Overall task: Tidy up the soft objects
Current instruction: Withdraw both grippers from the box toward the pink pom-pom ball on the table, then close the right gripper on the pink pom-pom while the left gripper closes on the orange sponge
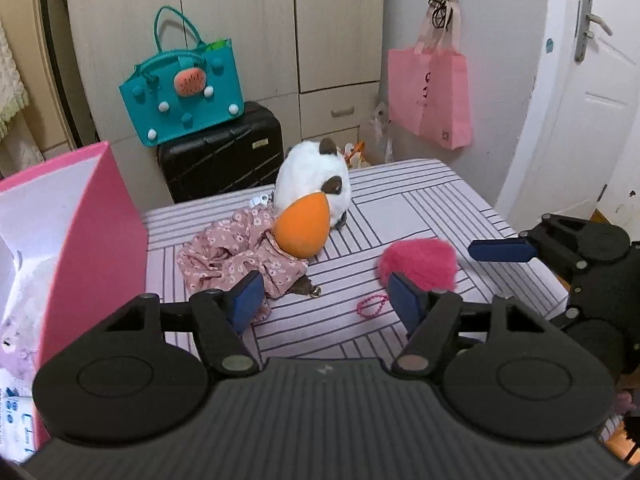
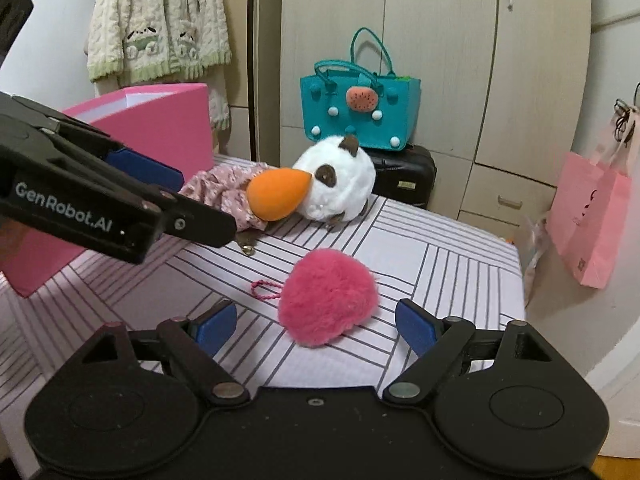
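risking a snag and a missed grab

reaching with both claws released: left gripper (image 1: 326, 300) nears the pink floral cloth (image 1: 236, 260), right gripper (image 2: 316, 326) straddles the fluffy pink pompom (image 2: 328, 298); its cord loop (image 2: 266, 290) may snag.

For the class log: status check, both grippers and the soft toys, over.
Left gripper open, nothing held. Right gripper open, facing pink pompom, no contact. Plush toy rests on floral cloth. Nothing blocking.
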Available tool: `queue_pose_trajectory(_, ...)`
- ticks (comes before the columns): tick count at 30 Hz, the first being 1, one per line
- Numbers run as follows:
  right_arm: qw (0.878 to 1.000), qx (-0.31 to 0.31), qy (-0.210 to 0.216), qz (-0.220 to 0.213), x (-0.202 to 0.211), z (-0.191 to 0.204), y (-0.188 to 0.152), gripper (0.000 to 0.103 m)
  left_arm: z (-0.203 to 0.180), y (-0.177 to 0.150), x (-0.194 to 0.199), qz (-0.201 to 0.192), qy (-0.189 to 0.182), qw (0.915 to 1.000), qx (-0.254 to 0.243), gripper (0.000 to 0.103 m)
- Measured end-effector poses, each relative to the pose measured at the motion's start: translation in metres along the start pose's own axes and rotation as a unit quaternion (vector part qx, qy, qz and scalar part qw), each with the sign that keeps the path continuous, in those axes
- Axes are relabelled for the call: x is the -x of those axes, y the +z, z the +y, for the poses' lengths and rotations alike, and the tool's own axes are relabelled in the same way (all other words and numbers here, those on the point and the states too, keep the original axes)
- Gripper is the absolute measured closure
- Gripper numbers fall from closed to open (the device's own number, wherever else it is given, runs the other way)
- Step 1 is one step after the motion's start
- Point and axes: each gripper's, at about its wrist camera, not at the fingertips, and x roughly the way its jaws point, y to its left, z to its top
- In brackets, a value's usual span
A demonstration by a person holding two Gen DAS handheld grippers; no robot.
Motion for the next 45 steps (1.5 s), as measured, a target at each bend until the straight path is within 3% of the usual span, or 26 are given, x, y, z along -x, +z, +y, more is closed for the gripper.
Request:
queue_pose_trajectory(10, 0.996, -0.072, 0.037, 0.024, -0.024, -0.029, 0.005, 0.019, -0.012, 0.011, -0.035, -0.002, 0.039, 0.9989, -0.026, 0.048)
queue_pose_trajectory(17, 0.999, -0.037, 0.032, 0.017, -0.026, -0.025, 0.004, 0.047, -0.020, 0.020, -0.045, -0.016, 0.054, 0.9975, -0.044, 0.052)
queue_pose_trajectory(21, 0.999, -0.033, 0.026, 0.009, -0.022, -0.022, 0.002, 0.052, -0.020, 0.020, -0.051, -0.022, 0.070, 0.9963, -0.045, 0.052)
queue_pose_trajectory(32, 0.999, -0.039, 0.027, -0.001, -0.020, -0.022, -0.002, 0.053, -0.023, 0.016, -0.044, -0.055, 0.087, 0.9926, -0.066, 0.056)
queue_pose_trajectory(36, 0.999, -0.039, 0.027, -0.001, -0.020, -0.023, -0.002, 0.053, -0.027, 0.017, -0.051, -0.039, 0.081, 0.9923, -0.085, 0.054)
queue_pose_trajectory(40, 0.999, -0.036, 0.027, -0.001, -0.019, -0.022, -0.003, 0.053, -0.034, 0.016, -0.057, -0.035, 0.107, 0.9877, -0.109, 0.054)
queue_pose_trajectory(43, 0.999, -0.036, 0.027, -0.001, -0.019, -0.021, -0.003, 0.054, -0.030, 0.016, -0.062, -0.017, 0.115, 0.9881, -0.100, 0.066)
queue_pose_trajectory(45, 0.999, -0.038, 0.027, -0.001, -0.017, -0.020, -0.003, 0.054, -0.024, 0.017, -0.061, -0.012, 0.105, 0.9913, -0.079, 0.068)
